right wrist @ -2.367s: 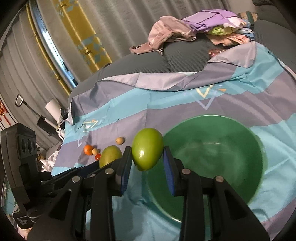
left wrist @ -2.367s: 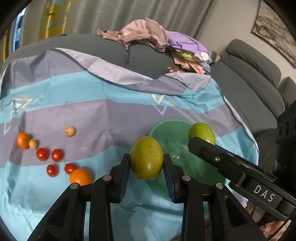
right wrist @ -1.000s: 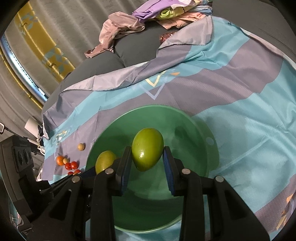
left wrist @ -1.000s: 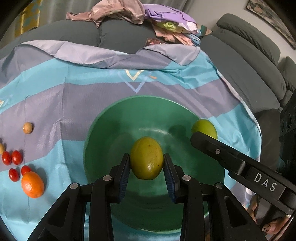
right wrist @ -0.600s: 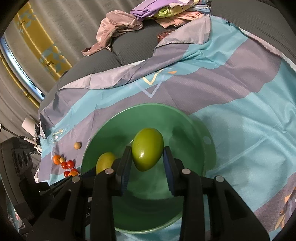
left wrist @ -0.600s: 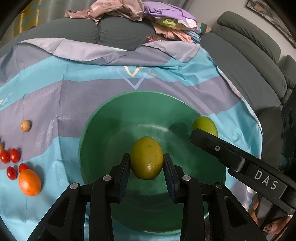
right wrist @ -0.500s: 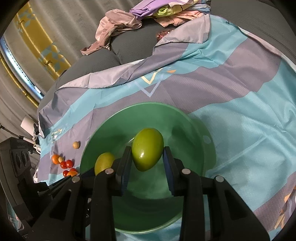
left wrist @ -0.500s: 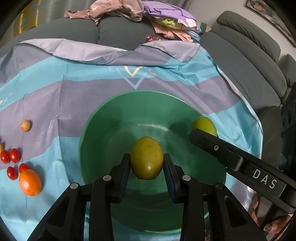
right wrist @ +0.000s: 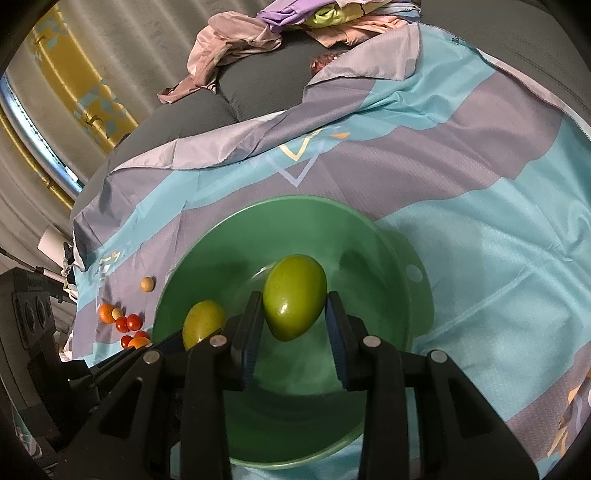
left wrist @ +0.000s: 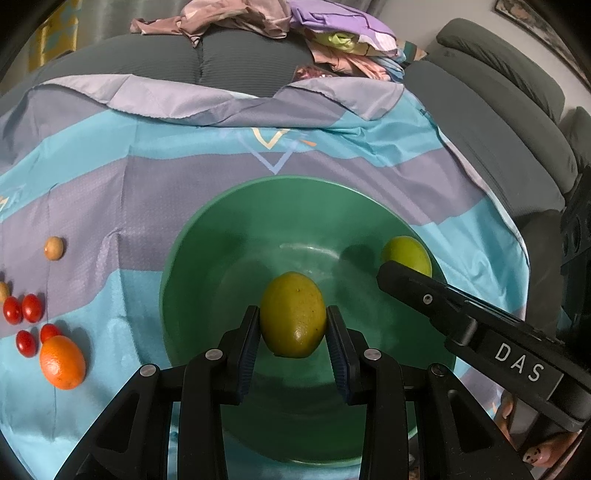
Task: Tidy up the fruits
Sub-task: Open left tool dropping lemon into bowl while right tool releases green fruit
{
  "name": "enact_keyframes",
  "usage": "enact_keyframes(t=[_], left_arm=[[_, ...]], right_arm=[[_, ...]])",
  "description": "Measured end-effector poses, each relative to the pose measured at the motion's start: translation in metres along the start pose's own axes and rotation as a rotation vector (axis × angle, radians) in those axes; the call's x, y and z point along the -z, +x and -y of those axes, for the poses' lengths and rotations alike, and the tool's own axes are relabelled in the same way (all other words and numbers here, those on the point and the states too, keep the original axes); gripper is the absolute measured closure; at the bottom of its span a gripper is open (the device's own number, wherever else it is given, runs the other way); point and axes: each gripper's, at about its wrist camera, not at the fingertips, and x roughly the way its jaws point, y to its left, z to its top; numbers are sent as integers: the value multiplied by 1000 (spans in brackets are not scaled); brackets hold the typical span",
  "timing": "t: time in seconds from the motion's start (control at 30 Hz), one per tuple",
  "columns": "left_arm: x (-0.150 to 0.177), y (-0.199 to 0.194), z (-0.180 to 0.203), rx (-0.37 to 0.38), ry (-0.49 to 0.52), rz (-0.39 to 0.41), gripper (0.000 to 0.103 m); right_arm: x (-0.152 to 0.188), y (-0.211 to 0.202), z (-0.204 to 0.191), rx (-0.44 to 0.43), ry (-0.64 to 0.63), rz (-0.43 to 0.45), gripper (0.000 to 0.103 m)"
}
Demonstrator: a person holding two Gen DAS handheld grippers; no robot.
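Observation:
My left gripper (left wrist: 293, 325) is shut on a yellow-green lemon (left wrist: 293, 314), held above the inside of a green bowl (left wrist: 207, 229). The right gripper (right wrist: 294, 319) is shut on a brighter green fruit (right wrist: 294, 297) over the same green bowl (right wrist: 388, 236). In the left wrist view the right gripper's black finger crosses the bowl's right side with the green fruit (left wrist: 405, 254) at its tip. From the right wrist, the lemon (right wrist: 203, 322) shows at lower left. The bowl holds nothing on its floor.
On the blue and grey striped cloth (left wrist: 110, 166) left of the bowl lie an orange (left wrist: 62, 362), several cherry tomatoes (left wrist: 23, 312) and a small tan fruit (left wrist: 54, 248). A pile of clothes (left wrist: 258, 18) lies on the grey sofa (left wrist: 498, 74) behind.
Both grippers came from the bowl's near side to above its inside. Over the last second nothing has visibly moved; both fruits stay gripped.

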Motion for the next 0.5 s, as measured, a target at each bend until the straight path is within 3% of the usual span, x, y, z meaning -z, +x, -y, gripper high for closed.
enact_keyframes(t=[0.43, 0.5], left_arm=[[2, -1, 0, 2, -2, 2, 67], [3, -7, 1, 4, 2, 20, 67]], right_arm=[[1, -5, -6, 24, -13, 17, 67], [2, -9, -8, 13, -19, 30, 63]])
